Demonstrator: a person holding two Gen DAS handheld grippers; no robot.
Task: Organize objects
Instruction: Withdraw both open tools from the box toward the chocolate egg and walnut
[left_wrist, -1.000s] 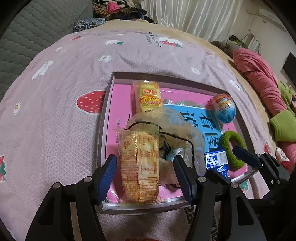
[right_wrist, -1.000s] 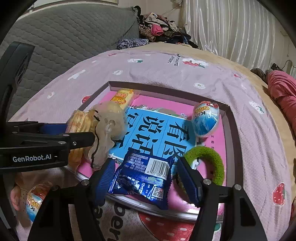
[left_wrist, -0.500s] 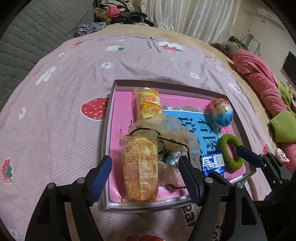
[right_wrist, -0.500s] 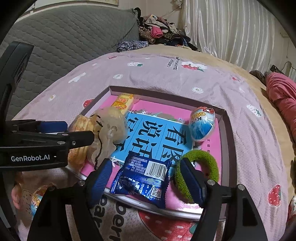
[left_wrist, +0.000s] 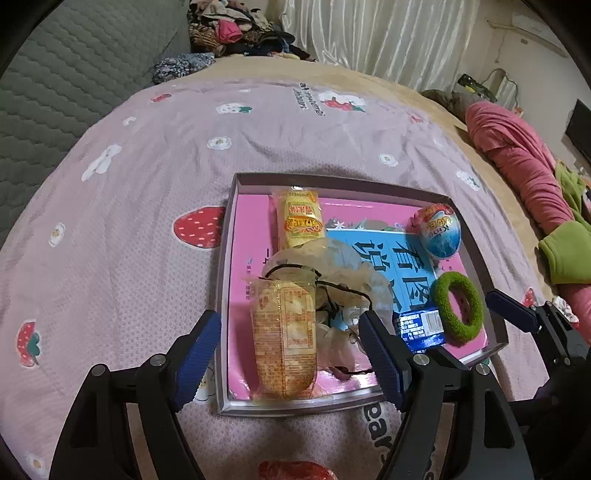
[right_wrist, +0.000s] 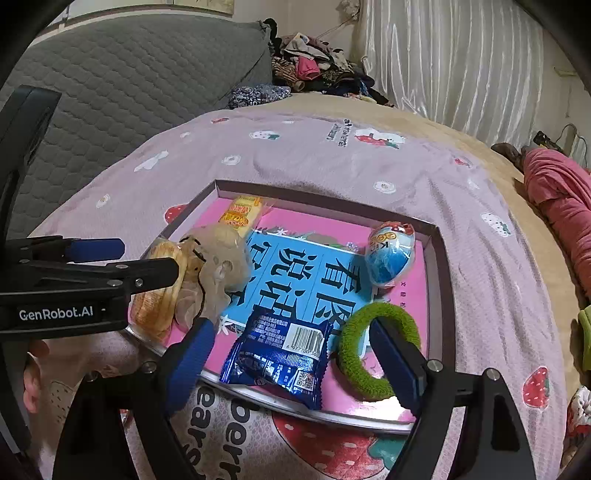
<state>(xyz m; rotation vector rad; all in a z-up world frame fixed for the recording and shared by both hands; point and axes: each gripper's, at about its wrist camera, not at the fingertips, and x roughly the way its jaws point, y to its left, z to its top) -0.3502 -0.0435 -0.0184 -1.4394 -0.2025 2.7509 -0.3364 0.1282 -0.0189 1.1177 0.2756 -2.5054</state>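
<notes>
Change: both grippers have just been opening and have backed a little off the tray; each packet lies loose between the pads, untouched.
Left gripper (left_wrist: 290, 352): fingers wide, either side of the yellow snack packet (left_wrist: 285, 341) at the tray's near left.
Right gripper (right_wrist: 293, 363): fingers wide, straddling the blue packet (right_wrist: 279, 356) on the tray's near edge.
Tray (left_wrist: 226, 258): shallow box with pink floor, lying on the bed's strawberry-print cover (left_wrist: 122, 229).
Mid tray: crumpled clear bag (left_wrist: 347, 280) beside the yellow packet; green hair ring (right_wrist: 378, 347) right of the blue one.
Far tray: second yellow packet (left_wrist: 300, 221) at far left, toy egg (right_wrist: 389, 258) at far right.
</notes>
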